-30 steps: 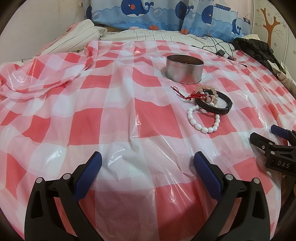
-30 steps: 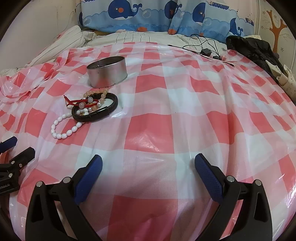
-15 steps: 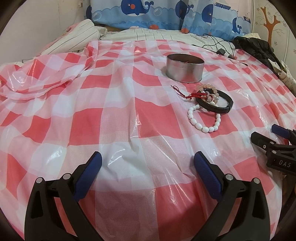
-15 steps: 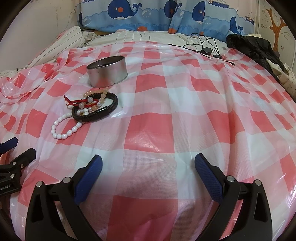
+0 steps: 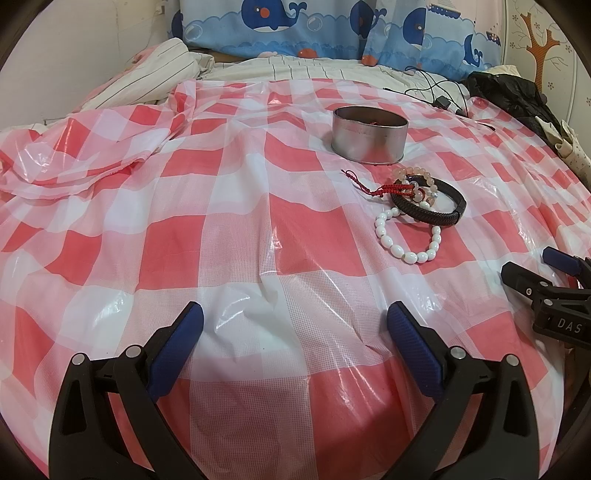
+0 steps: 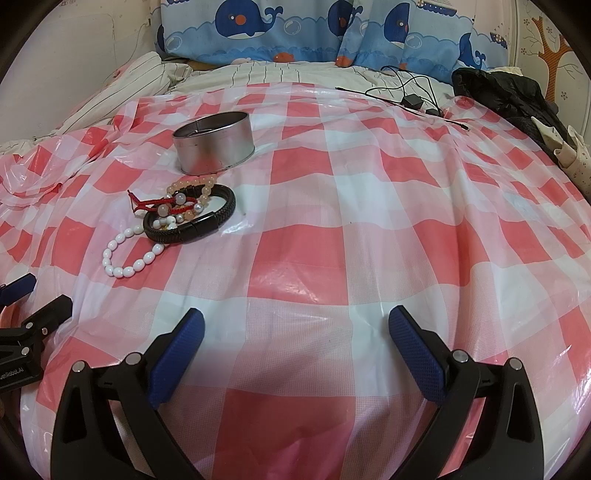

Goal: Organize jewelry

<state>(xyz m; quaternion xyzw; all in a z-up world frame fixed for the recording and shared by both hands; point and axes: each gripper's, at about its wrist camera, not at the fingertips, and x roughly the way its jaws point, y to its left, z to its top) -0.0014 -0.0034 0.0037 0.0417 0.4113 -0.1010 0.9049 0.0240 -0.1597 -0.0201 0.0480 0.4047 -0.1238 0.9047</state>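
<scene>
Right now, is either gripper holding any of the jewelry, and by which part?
Nothing is held. The left gripper and right gripper are both open over the checked cloth, short of the bracelets.

Cover (image 5: pixel 229 236): thin plastic sheet, red-and-white check, glossy, wrinkled. Tin (image 5: pixel 369 134): bare metal, brushed, dull sheen. Black band (image 6: pixel 192 225): braided, matt, with a smooth clasp. White beads (image 5: pixel 406 240): smooth, glossy. Peach beads (image 6: pixel 192 182): translucent, polished. Red cord (image 5: pixel 384 190): woven thread. Finger pads (image 6: pixel 177 354): blue, textured, rubbery; arms matt black plastic. Pillows (image 6: pixel 295 29): printed cloth.
</scene>
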